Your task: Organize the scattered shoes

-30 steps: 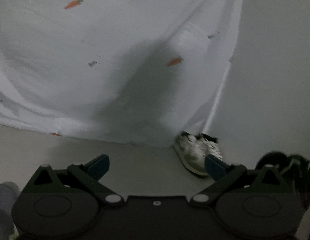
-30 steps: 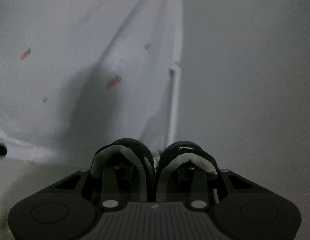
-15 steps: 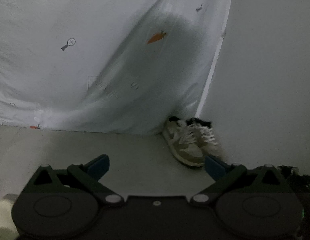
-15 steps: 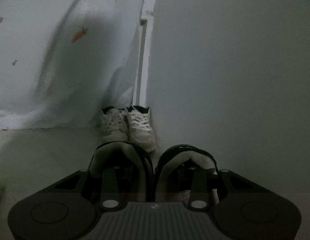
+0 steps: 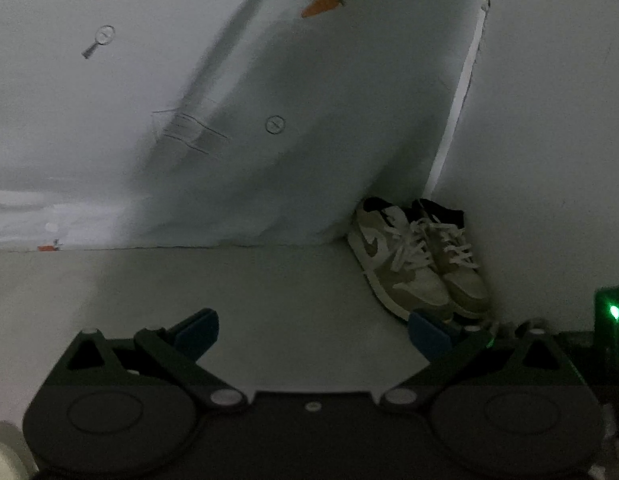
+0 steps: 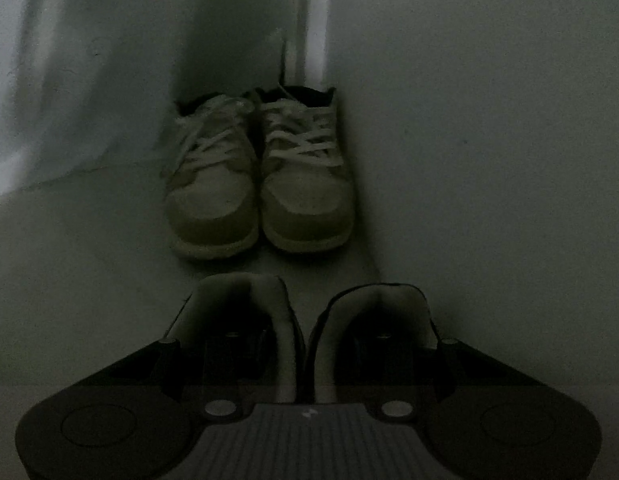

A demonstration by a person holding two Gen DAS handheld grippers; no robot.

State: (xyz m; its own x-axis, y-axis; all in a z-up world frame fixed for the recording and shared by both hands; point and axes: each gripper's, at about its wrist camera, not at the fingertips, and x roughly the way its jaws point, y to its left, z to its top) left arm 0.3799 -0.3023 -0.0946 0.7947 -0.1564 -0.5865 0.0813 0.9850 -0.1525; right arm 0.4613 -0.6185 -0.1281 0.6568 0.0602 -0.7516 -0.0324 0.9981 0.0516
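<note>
- While I look along my right gripper (image 6: 305,320), I see its two fingers drawn in on a pair of dark shoes with pale lining (image 6: 245,312), pinching the inner collars of both together, so the two hang side by side in my grip.
- Just ahead of those, a pair of beige sneakers with white laces (image 6: 261,184) stands on the floor (image 6: 89,260), toes pointing toward me, the two touching along their inner sides.
- On their right, the sneakers sit tight against the wall (image 6: 489,140); behind them hangs a white sheet (image 6: 89,80).
- From my left gripper (image 5: 313,332), I see the same sneakers (image 5: 417,256) in the corner, ahead and to the right, where the sheet (image 5: 189,100), printed with a carrot (image 5: 325,2), meets the wall (image 5: 549,120).
- My left fingers, tipped with blue pads (image 5: 199,332), stand spread wide apart and hold nothing; only bare floor (image 5: 269,288) lies between them.
- At the right edge of the left view, a dark device with a green light (image 5: 613,312) shows, too blurred to make out.
</note>
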